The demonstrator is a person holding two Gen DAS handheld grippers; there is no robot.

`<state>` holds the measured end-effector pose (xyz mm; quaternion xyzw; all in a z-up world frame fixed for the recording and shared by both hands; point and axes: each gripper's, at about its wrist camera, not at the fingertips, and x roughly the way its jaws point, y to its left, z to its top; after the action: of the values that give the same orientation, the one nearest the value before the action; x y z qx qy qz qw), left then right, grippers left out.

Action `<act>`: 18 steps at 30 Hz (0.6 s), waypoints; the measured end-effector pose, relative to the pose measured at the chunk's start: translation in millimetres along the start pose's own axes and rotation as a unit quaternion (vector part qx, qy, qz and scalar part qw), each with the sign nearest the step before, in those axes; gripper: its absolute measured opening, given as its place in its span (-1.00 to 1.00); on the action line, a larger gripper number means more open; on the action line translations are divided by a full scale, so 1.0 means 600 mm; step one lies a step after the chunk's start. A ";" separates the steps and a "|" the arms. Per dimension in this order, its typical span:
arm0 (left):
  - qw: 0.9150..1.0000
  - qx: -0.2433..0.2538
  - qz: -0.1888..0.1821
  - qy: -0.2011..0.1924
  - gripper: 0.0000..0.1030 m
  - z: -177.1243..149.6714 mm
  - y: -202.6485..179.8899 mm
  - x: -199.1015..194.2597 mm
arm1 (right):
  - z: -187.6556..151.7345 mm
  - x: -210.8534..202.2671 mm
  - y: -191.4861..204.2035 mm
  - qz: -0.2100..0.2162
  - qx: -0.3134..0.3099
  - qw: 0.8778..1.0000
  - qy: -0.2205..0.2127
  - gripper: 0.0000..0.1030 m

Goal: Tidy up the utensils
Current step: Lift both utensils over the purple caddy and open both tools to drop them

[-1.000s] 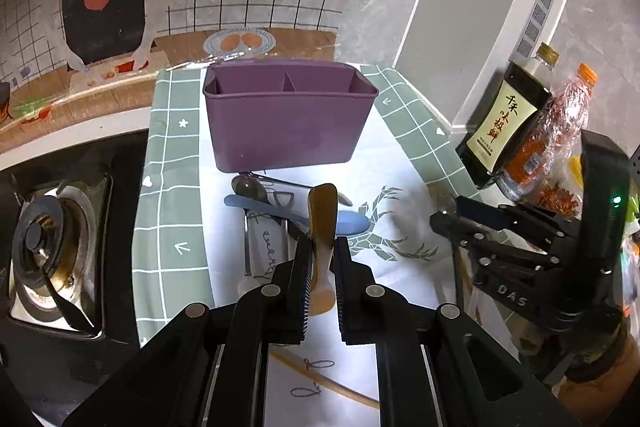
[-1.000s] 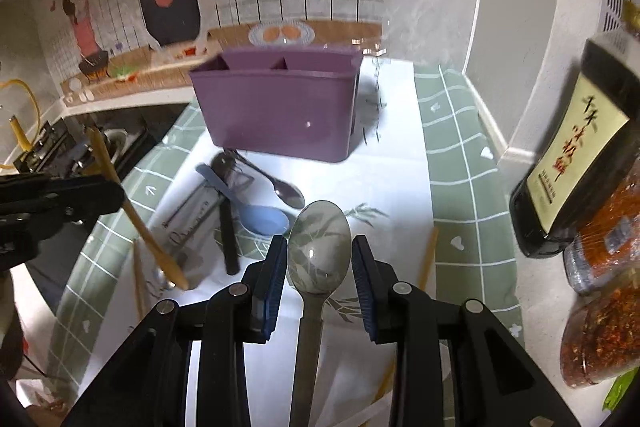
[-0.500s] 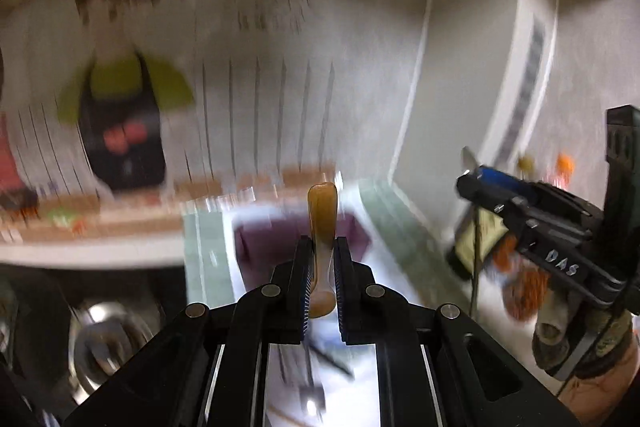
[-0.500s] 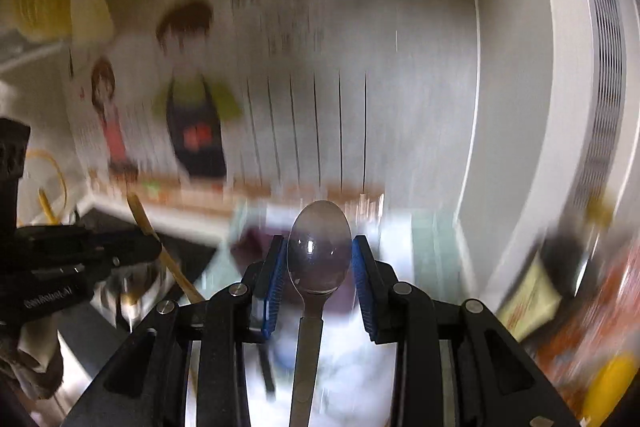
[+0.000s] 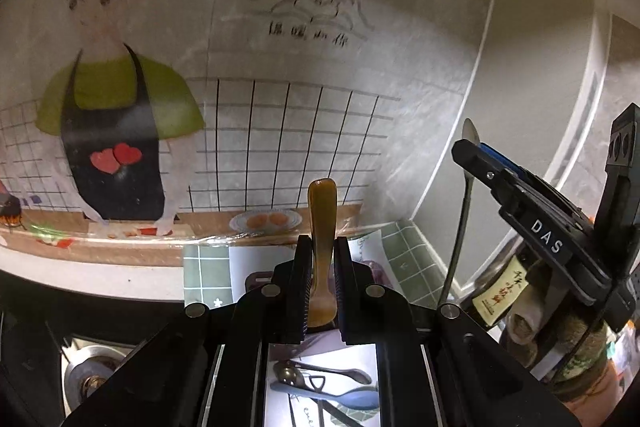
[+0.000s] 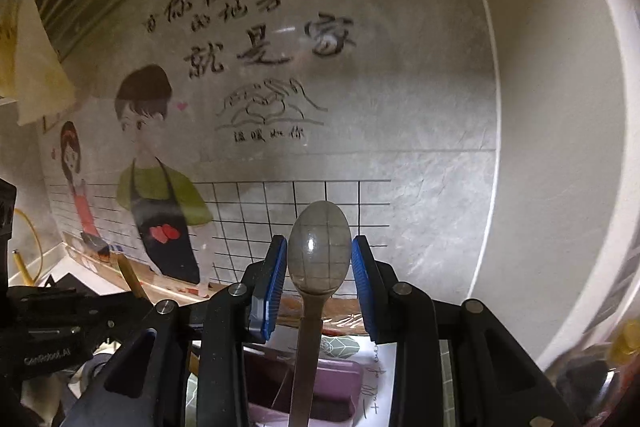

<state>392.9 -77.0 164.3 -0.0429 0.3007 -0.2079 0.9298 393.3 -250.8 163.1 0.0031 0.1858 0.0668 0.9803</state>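
My left gripper [image 5: 322, 247] is shut on an amber spoon [image 5: 321, 211], which stands upright between its black fingers, high over the counter. My right gripper [image 6: 319, 255] is shut on a steel spoon [image 6: 318, 247], its blue pads against the sides of the bowl and the handle hanging down. The purple utensil caddy [image 6: 338, 367] lies low under the right gripper; in the left wrist view only a sliver of the caddy [image 5: 374, 265] shows behind the fingers. The right gripper [image 5: 476, 151] with its steel spoon [image 5: 468, 135] hangs at the right of the left wrist view.
Loose utensils, a steel spoon [image 5: 332, 373] and a blue spoon [image 5: 340, 395] among them, lie on the white and green cloth [image 5: 208, 275]. A gas burner [image 5: 88, 375] sits at the left, a dark sauce bottle [image 5: 500, 291] at the right. The decorated wall [image 6: 280, 87] stands ahead.
Both grippers have risen from just over the cloth and tilted up, each keeping its spoon. The caddy and loose utensils have sunk to the bottom of both views.
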 end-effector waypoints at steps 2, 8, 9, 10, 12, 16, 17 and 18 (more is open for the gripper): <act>1.000 -0.003 -0.003 0.007 -0.78 0.002 0.009 0.022 | -0.012 0.025 0.003 -0.003 -0.001 1.000 0.004 -0.40; 1.000 -0.016 -0.012 0.019 -0.78 0.001 0.037 0.086 | -0.049 0.081 0.013 -0.023 -0.012 1.000 0.004 -0.40; 0.999 -0.019 -0.013 0.023 -0.78 -0.001 0.041 0.096 | -0.056 0.088 0.012 -0.028 -0.013 1.000 0.004 -0.40; 0.999 -0.023 -0.013 0.027 -0.78 -0.005 0.045 0.106 | -0.065 0.098 0.011 -0.033 -0.014 0.999 0.005 -0.40; 0.999 -0.032 -0.014 0.033 -0.74 -0.013 0.053 0.125 | -0.076 0.113 0.007 -0.027 -0.011 0.999 0.019 -0.39; 0.998 -0.042 -0.016 0.051 -0.61 -0.028 0.060 0.148 | -0.108 0.128 -0.013 -0.020 0.019 0.998 0.060 0.05; 0.998 -0.041 -0.015 0.054 -0.49 -0.032 0.059 0.146 | -0.111 0.124 -0.018 -0.022 0.022 0.998 0.063 0.08; 0.998 -0.041 -0.013 0.055 -0.33 -0.036 0.060 0.144 | -0.114 0.118 -0.023 -0.022 0.023 0.997 0.066 0.09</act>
<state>456.5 -78.9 92.5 -0.0732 0.3592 -0.2095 0.9065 435.6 -256.2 73.4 0.0175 0.2513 0.0413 0.9669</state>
